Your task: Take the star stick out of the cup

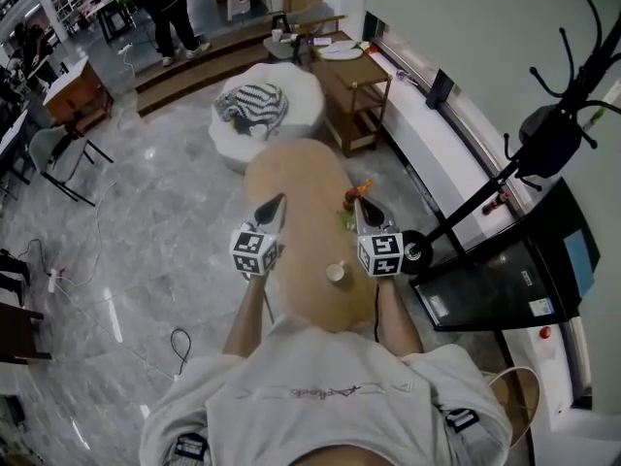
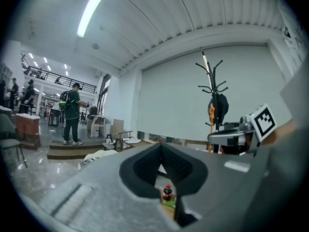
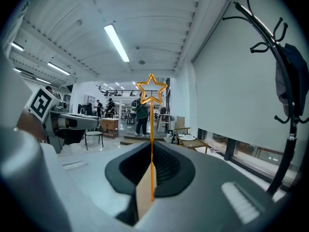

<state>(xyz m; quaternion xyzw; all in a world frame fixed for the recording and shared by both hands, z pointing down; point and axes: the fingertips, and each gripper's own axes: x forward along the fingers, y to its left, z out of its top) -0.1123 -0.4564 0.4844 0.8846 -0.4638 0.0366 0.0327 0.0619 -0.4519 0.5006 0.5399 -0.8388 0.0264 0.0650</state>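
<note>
Right gripper (image 3: 151, 148) is clamped on the star stick (image 3: 152, 124), held up well clear of the cup (image 1: 336, 273) near the surface's (image 1: 301, 178) near edge, so the pull-out looks basically done imo, while the left gripper (image 2: 161, 146) hovers closed on nothing by the left edge.

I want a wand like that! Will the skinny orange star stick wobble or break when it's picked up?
Probably light: the thin orange star stick stands straight in the right gripper, pinched low down. Its wire-thin shaft might flex or snap if squeezed hard.
</note>
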